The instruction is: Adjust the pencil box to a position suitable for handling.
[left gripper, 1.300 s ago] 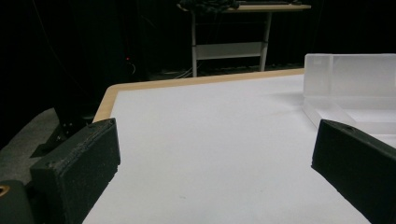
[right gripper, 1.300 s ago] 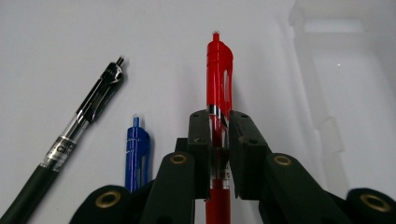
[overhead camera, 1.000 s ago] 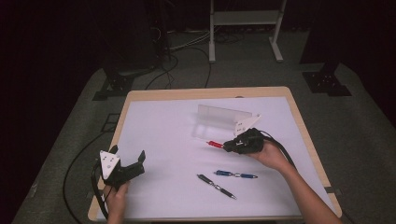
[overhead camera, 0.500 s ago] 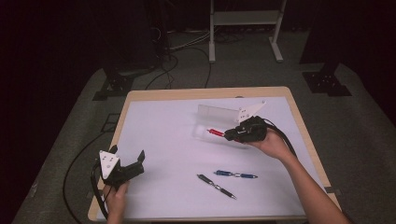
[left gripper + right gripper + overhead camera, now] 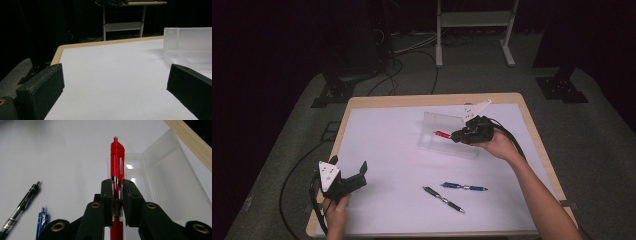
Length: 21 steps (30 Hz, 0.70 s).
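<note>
Right claw (image 5: 455,135) risen, pinching red pen (image 5: 442,134) above white table (image 5: 387,145), left claw (image 5: 357,175) spread, dark room

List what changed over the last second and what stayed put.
The right claw, shut on the red pen, carried it up the table to above the clear case. The left claw, blue pen and black pen stayed put.
</note>
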Available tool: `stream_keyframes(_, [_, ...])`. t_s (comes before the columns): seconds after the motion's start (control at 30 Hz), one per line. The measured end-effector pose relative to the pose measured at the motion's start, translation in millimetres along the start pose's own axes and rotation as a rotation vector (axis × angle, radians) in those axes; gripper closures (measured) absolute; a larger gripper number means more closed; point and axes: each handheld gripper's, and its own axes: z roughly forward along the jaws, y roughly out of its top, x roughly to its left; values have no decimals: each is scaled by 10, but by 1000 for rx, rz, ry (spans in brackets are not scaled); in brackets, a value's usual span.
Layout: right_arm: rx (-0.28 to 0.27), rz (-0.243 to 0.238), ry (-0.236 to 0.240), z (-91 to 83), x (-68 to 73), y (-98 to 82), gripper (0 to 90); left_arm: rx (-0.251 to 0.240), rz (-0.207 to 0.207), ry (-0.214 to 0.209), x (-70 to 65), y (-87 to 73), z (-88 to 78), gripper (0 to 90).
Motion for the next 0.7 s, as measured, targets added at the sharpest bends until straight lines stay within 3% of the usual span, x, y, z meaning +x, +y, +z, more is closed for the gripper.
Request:
stream_keyframes(0.43, [9,4,-9,190,-157,-89,788,1,7,-1,-10,-5,-3,4])
stream_keyframes(0.7, [44,-30,-66,328,-264,-160,788,-1,4,-1,-3,-8,-12,4])
